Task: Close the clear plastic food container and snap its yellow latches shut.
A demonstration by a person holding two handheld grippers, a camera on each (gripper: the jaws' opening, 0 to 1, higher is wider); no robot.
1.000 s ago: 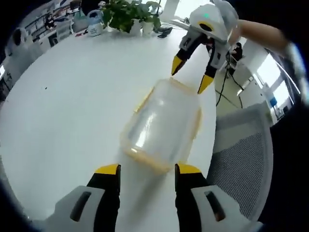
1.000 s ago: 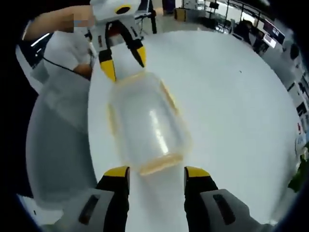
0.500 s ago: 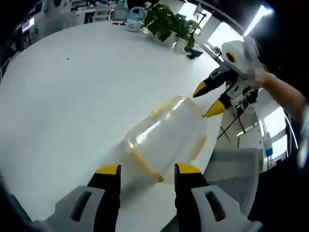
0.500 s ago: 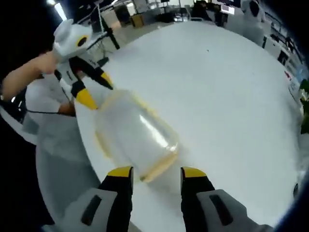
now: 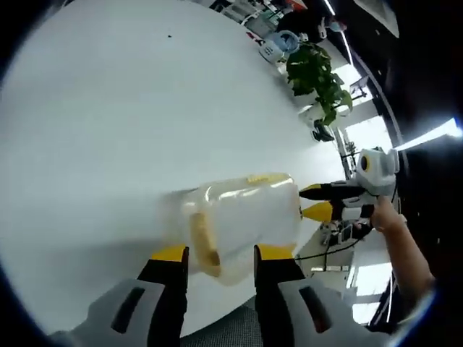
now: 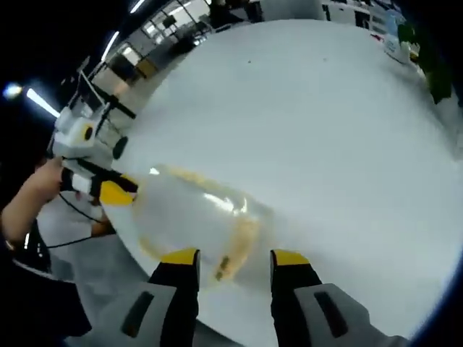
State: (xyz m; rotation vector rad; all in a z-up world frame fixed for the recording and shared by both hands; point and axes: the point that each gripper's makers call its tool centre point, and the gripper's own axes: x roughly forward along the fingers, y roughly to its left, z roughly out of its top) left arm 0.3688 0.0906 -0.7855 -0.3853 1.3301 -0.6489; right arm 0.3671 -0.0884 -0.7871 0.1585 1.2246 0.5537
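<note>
The clear plastic container (image 5: 242, 217) with yellow latches lies on the white round table (image 5: 108, 108) near its edge. In the left gripper view, my left gripper (image 5: 221, 254) is open, and the container's near end with a yellow latch (image 5: 202, 246) sits between its jaws. My right gripper (image 5: 316, 201) meets the far end with its yellow tips slightly apart. The right gripper view has the container (image 6: 192, 217) reaching in between the open right gripper (image 6: 235, 258). The left gripper (image 6: 108, 191) is at the container's other end. Whether the lid is seated is blurred.
A potted plant (image 5: 318, 76) and a blue-and-white jug (image 5: 278, 45) stand at the table's far side. A person's hand (image 5: 387, 217) holds the right gripper, and a hand (image 6: 36, 191) holds the left one. Grey chair mesh (image 5: 239, 336) lies beyond the table edge.
Both cameras have rolled and come closer to the container. Each gripper now has a container end between its jaws, where before the ends lay ahead of the tips.
</note>
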